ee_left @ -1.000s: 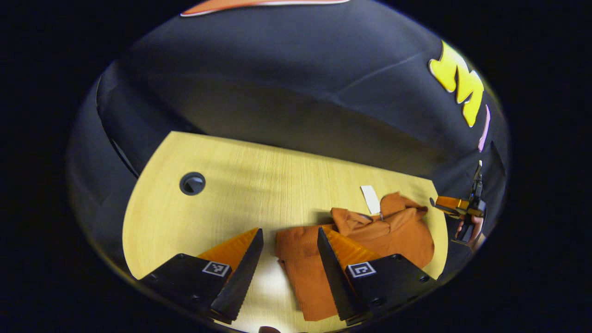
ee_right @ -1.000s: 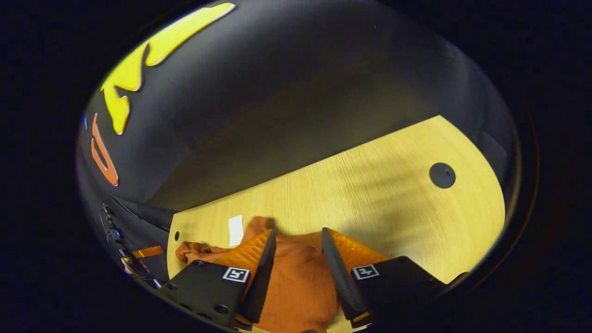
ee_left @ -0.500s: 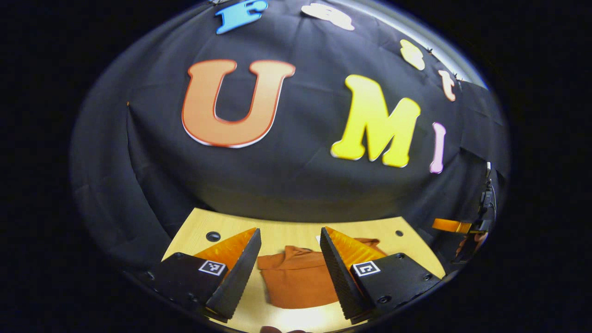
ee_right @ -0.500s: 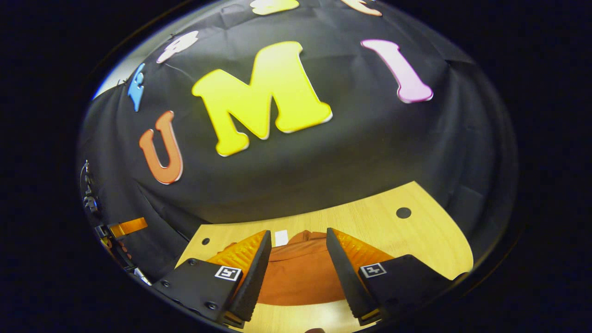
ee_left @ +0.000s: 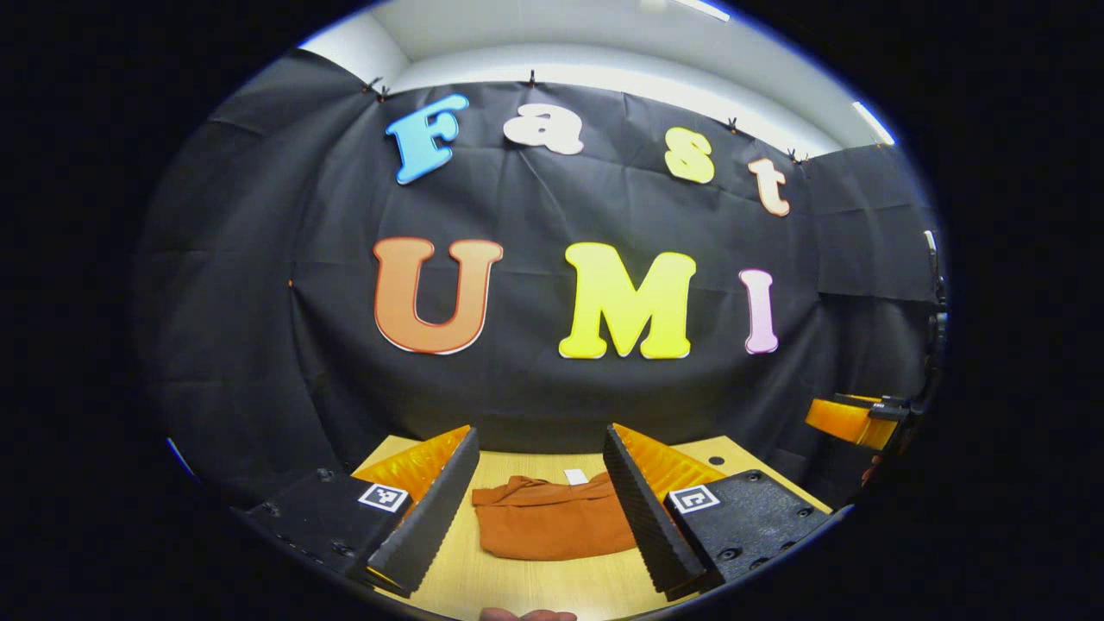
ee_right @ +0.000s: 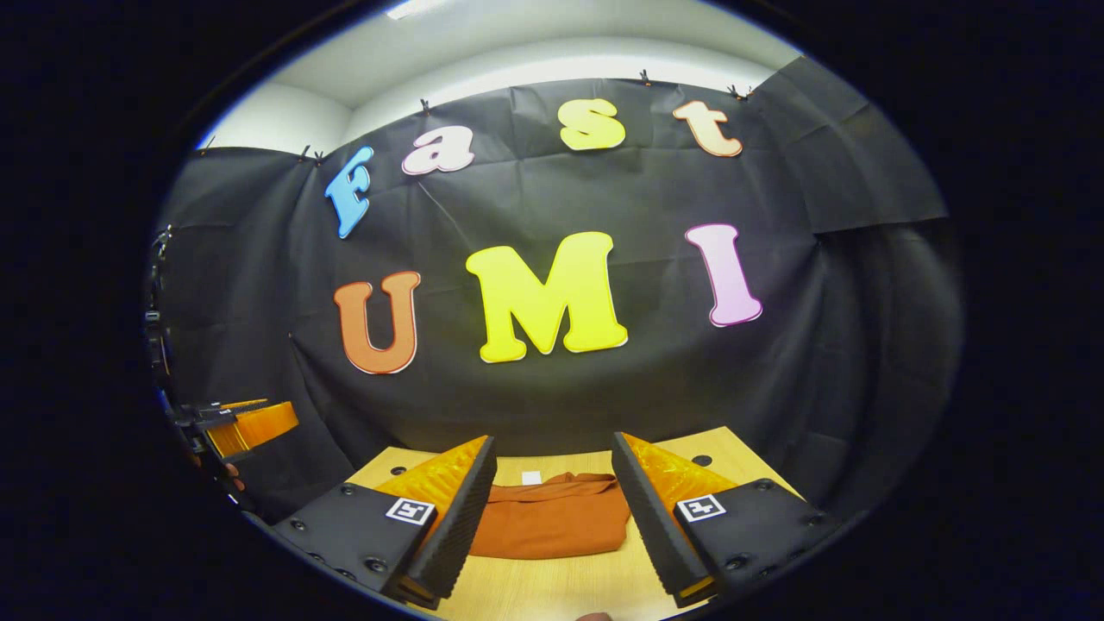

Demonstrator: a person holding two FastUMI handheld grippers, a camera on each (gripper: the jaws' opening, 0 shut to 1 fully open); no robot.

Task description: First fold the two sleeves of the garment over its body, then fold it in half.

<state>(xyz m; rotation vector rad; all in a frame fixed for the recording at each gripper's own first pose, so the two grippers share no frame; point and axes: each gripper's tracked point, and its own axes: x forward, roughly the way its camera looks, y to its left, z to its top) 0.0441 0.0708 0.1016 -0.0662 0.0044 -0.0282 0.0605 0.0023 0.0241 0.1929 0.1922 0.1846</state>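
The rust-orange garment (ee_left: 552, 524) lies on the light wooden table (ee_left: 535, 586) as a compact folded rectangle, with a white tag (ee_left: 575, 476) at its far edge. My left gripper (ee_left: 539, 442) is held level above the table's near side, open and holding nothing, with the garment seen low between its fingers. In the right gripper view the garment (ee_right: 556, 519) also lies flat with its tag (ee_right: 531, 477) behind it. My right gripper (ee_right: 554, 442) hovers open and holds nothing. Neither gripper touches the cloth.
The other gripper shows at the far right edge (ee_left: 849, 420) of the left gripper view and at the far left edge (ee_right: 250, 423) of the right gripper view. Small round holes (ee_right: 701, 461) mark the table's back corners. The booth's black wall rises right behind the table.
Both grippers have drawn back from the garment and tilted up, from looking down at the table to facing the wall. The garment now lies farther off, folded and let go.
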